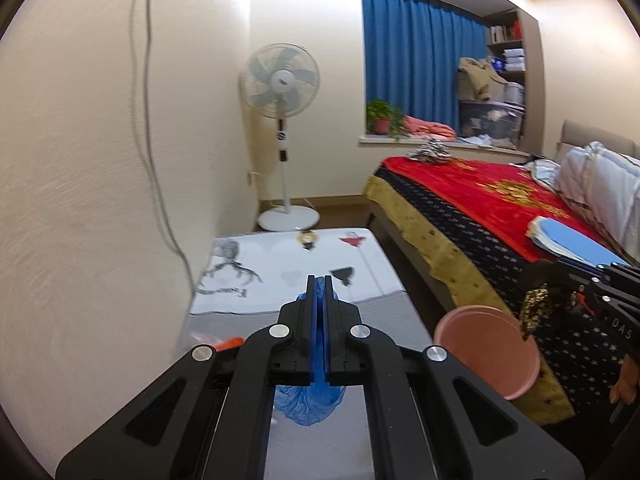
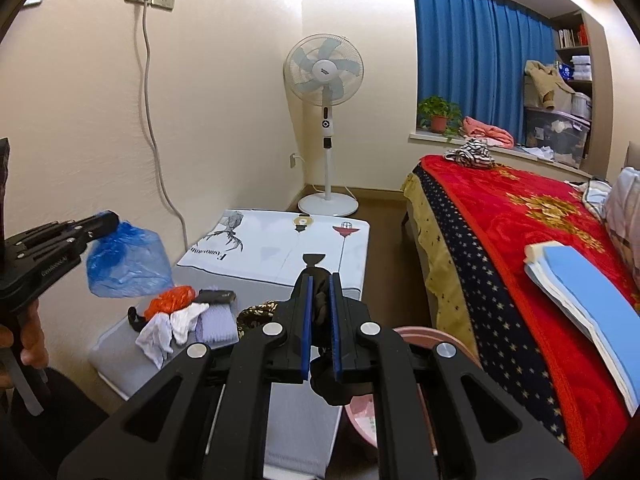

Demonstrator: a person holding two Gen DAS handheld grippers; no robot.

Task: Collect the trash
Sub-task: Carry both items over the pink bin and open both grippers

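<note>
Left gripper (image 1: 319, 292) clamps crinkly blue bag (image 2: 126, 258); right gripper (image 2: 321, 286) clamps dark wrapper (image 2: 320, 300) above round pink bin (image 1: 486, 354).

Both fisheye views look forward along their own tongs, from just above the low white printed desk (image 1: 296, 276) toward the white standing fan (image 1: 282, 80) in the corner. The right view sits farther right and back, catching the left tongs (image 2: 108, 222) at its left edge. Both share desk (image 2: 280, 252), fan (image 2: 325, 70), round pink plastic bin (image 1: 488, 352) and red-blanketed bed (image 2: 520, 220).
</note>
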